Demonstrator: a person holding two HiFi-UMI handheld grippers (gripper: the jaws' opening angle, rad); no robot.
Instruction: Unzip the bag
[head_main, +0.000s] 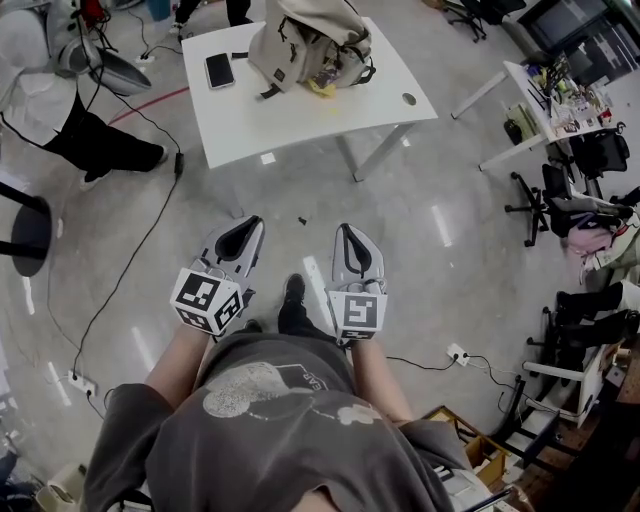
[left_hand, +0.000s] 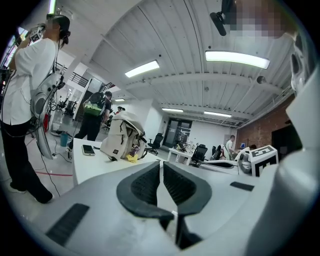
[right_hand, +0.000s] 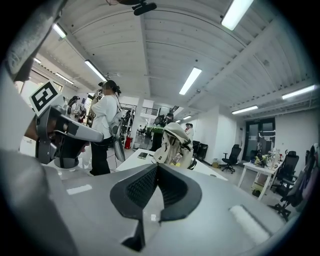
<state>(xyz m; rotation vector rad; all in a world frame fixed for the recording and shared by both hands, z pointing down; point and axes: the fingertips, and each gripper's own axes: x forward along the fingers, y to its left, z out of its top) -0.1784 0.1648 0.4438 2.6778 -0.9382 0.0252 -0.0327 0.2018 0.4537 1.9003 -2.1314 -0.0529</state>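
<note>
Bag (head_main: 310, 40), on table (head_main: 300, 115) well ahead of our grippers; we cannot see inside. Left gripper (head_main: 246, 226): jaws a slit apart, empty. Right gripper (head_main: 349, 234): jaws together, empty.

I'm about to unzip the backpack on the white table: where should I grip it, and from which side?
Probably the rounded top of the backpack, coming from the near table edge: it stands upright and its top is free. The zipper pull is too small to make out.

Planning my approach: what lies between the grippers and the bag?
In the head view, mostly bare floor, then the table's bare near edge, before the bag.
</note>
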